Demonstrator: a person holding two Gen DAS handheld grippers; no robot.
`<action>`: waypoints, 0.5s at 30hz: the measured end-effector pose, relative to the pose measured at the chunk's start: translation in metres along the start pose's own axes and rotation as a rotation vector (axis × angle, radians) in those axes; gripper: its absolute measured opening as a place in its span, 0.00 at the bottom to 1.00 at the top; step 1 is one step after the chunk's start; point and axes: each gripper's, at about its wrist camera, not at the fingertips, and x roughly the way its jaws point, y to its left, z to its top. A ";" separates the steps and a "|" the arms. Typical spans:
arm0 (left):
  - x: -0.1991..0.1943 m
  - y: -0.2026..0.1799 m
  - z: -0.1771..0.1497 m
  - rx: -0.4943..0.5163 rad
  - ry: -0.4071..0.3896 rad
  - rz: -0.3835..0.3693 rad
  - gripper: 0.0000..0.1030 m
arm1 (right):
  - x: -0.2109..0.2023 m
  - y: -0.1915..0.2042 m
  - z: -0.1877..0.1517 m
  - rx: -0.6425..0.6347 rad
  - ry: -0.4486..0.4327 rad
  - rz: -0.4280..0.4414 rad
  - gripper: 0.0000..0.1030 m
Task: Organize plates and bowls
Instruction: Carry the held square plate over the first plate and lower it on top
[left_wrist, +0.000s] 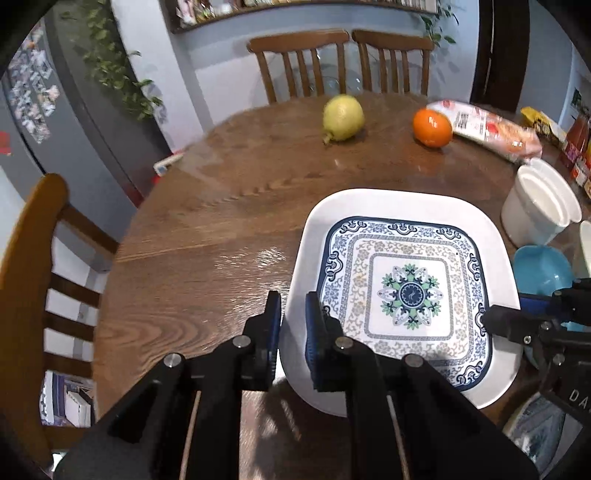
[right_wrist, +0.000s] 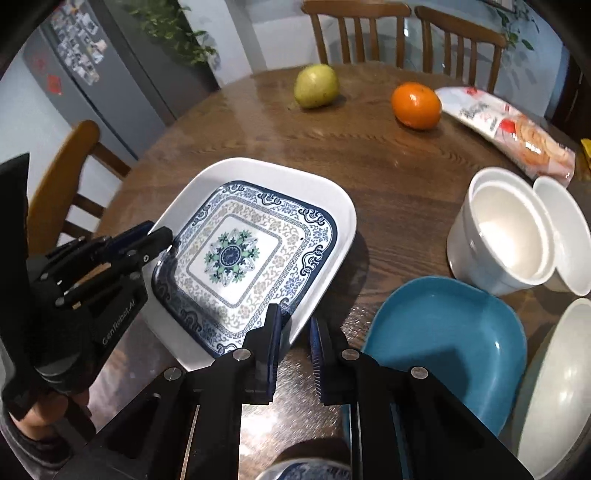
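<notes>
Left gripper (left_wrist: 291, 314): fingers clamped on the left rim of the white plate (left_wrist: 369, 201), one pad under the rim, one on top. Right gripper (right_wrist: 295, 325): fingers pinch the same plate's near right rim, inner pad over the rim, outer pad outside it. Both grips are narrow, with the plate edge between the pads.

A patterned plate (left_wrist: 406, 291), blue border with a floral centre, sits nested inside the white plate. The pair is at the near side of the round wooden table (left_wrist: 207, 229), right of centre, tilted slightly in the right wrist view; contact with the tabletop is unclear.

Just beside it, toward the table's right edge: a blue dish (right_wrist: 447, 343), close to the right gripper. Behind that is a stack of white bowls (right_wrist: 506, 236), with another white bowl (right_wrist: 569, 236) touching its right side. A further white bowl (right_wrist: 561, 387) lies at the near right edge.

Far edge: a green-yellow fruit (left_wrist: 343, 117) and an orange (left_wrist: 432, 127), well apart from the plates. A packet of food (left_wrist: 495, 131) lies right of the orange.

Wooden chairs (left_wrist: 299, 62) stand around the table.
</notes>
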 end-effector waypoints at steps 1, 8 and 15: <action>-0.011 0.000 -0.002 -0.002 -0.020 0.020 0.11 | -0.005 0.002 -0.001 -0.008 -0.010 0.004 0.17; -0.057 -0.004 -0.017 -0.050 -0.082 0.044 0.11 | -0.042 0.007 -0.025 -0.026 -0.071 0.062 0.17; -0.092 -0.029 -0.037 -0.047 -0.110 0.030 0.11 | -0.065 -0.004 -0.059 -0.028 -0.088 0.081 0.17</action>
